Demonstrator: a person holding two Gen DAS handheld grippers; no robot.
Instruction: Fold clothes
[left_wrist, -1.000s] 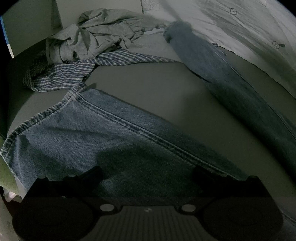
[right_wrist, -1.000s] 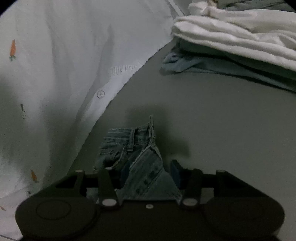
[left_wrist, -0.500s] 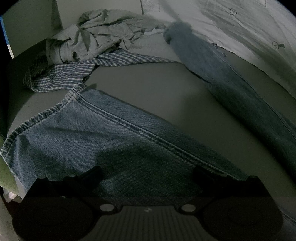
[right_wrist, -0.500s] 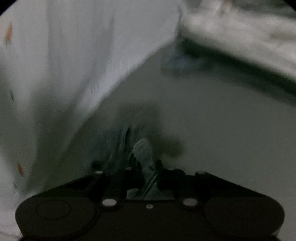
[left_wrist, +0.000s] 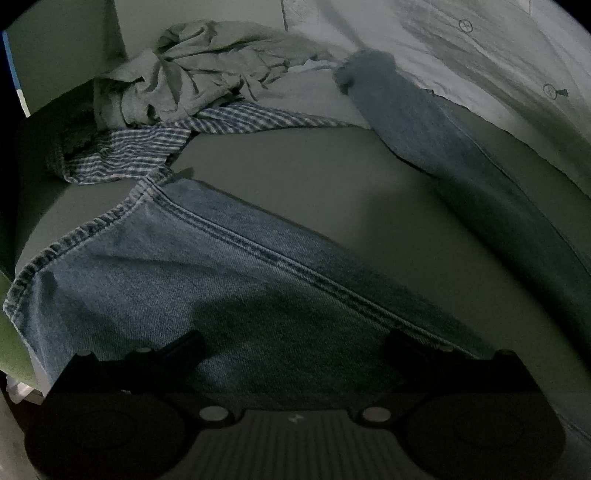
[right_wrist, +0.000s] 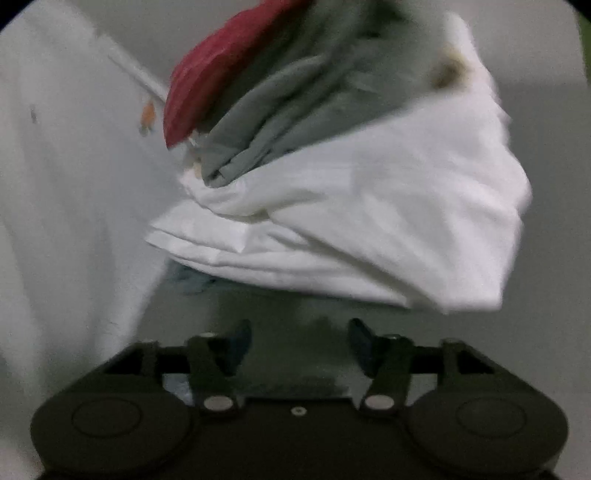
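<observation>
Denim fills the near ground of the left wrist view: the jeans (left_wrist: 207, 280) lie flat on the grey surface (left_wrist: 314, 184), one leg just beyond the left gripper (left_wrist: 291, 343), whose fingers stand wide apart over the cloth with nothing pinched between them; beyond that leg the bare surface, then the other leg running away toward the white sheet (left_wrist: 480, 55); past the hem of the near leg lies a checked shirt (left_wrist: 147, 147), touching it, and behind the shirt a crumpled grey garment (left_wrist: 192, 81). In the blurred right wrist view the right gripper (right_wrist: 299, 332) has just been opening, its fingers apart and empty over the grey surface; beyond it sits a folded pile, white cloth (right_wrist: 369, 221) below, grey cloth (right_wrist: 295, 103) and red cloth (right_wrist: 214, 74) above.
</observation>
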